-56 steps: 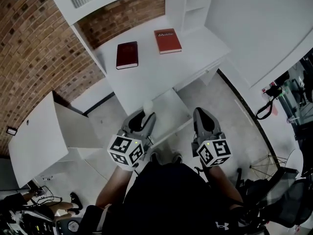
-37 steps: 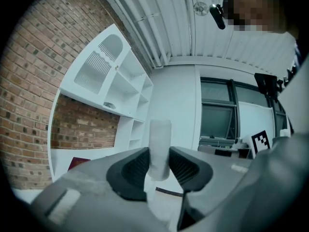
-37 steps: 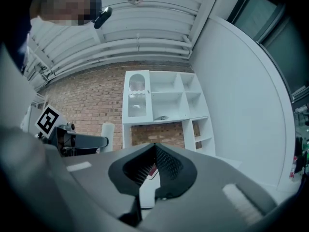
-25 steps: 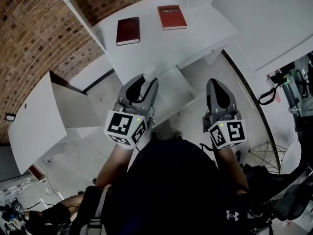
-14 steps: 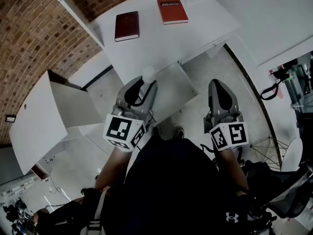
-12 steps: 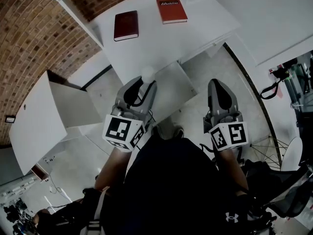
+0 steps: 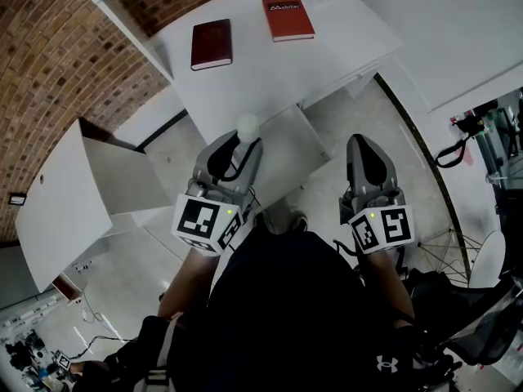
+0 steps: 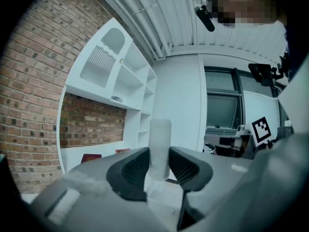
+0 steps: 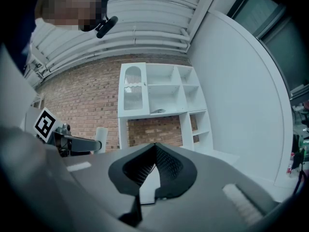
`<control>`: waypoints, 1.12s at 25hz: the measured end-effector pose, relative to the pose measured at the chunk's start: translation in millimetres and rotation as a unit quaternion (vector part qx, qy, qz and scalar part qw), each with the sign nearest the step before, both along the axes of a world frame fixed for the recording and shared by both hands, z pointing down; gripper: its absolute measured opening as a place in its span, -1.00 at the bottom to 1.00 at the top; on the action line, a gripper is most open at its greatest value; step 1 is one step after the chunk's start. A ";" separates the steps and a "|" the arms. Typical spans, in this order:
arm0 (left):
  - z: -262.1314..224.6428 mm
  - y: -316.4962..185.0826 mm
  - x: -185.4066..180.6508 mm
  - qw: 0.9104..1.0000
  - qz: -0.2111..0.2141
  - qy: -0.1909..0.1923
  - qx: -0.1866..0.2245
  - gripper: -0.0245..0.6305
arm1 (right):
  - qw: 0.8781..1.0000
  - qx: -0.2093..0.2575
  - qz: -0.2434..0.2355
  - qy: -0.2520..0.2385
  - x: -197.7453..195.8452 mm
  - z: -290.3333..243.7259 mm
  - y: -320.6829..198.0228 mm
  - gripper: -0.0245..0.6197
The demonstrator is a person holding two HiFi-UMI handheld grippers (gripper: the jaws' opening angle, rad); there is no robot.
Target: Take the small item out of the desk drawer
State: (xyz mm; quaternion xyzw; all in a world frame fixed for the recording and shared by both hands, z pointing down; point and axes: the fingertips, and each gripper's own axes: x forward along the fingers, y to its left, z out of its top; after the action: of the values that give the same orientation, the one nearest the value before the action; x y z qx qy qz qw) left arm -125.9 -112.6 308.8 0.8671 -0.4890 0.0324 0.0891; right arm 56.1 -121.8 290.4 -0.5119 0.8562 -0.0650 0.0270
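Two grippers show in the head view, the left gripper (image 7: 239, 147) and right gripper (image 7: 364, 149), both above the open desk drawer (image 7: 290, 160). Left gripper view: its jaws clamp a small white cylinder (image 8: 160, 146), upright. Right gripper view: jaws pressed together, empty.

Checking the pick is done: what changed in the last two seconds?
Nothing taken or let go: the left claw keeps hold of the white cylinder, barely shifting by the open drawer. The right claw stays shut, empty; the dark book and red book lie unmoved on the desk.
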 end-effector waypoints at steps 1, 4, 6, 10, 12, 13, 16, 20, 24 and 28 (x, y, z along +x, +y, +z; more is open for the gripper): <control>0.1 -0.2 0.7 1.000 0.000 0.001 0.000 -0.50 | 1.000 0.000 0.000 0.000 0.4 -0.2 -0.3 -0.92; 0.7 -0.1 2.3 1.000 0.001 0.001 -0.001 -0.50 | 1.000 0.001 -0.001 0.000 1.4 -0.7 -0.3 -0.92; 1.0 0.0 2.8 1.000 0.001 0.001 -0.001 -0.50 | 1.000 0.001 -0.001 0.000 1.9 -0.5 -0.3 -0.92; 2.0 -0.2 2.6 1.000 0.000 0.002 -0.002 -0.50 | 1.000 0.001 -0.002 0.000 1.6 -0.7 -0.6 -0.92; 2.3 -0.2 2.4 1.000 0.001 0.003 -0.003 -0.50 | 1.000 0.001 -0.003 0.001 0.9 -1.2 -0.8 -0.92; 2.3 0.0 2.8 1.000 0.001 0.003 -0.004 -0.50 | 1.000 0.001 -0.004 0.001 0.9 -1.2 -0.5 -0.92; 2.3 1.5 3.1 1.000 0.001 0.003 -0.005 -0.50 | 1.000 0.001 -0.005 0.001 0.9 -1.5 0.6 -0.92; 2.4 3.6 0.5 1.000 -0.006 0.005 -0.009 -0.50 | 1.000 0.001 -0.005 0.001 -0.3 -1.7 1.7 -0.92; 2.4 5.8 1.4 1.000 -0.006 0.005 -0.008 -0.50 | 1.000 0.000 -0.006 0.000 0.3 -0.4 3.1 -0.92; 1.0 6.9 0.1 1.000 -0.006 0.006 -0.007 -0.50 | 1.000 0.000 -0.007 0.000 -1.3 -0.7 3.7 -0.92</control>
State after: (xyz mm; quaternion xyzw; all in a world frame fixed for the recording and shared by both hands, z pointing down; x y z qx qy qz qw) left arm -125.8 -105.7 309.8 0.8636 -0.4934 0.0305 0.0985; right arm 54.8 -118.1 289.7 -0.5055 0.8600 -0.0650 0.0263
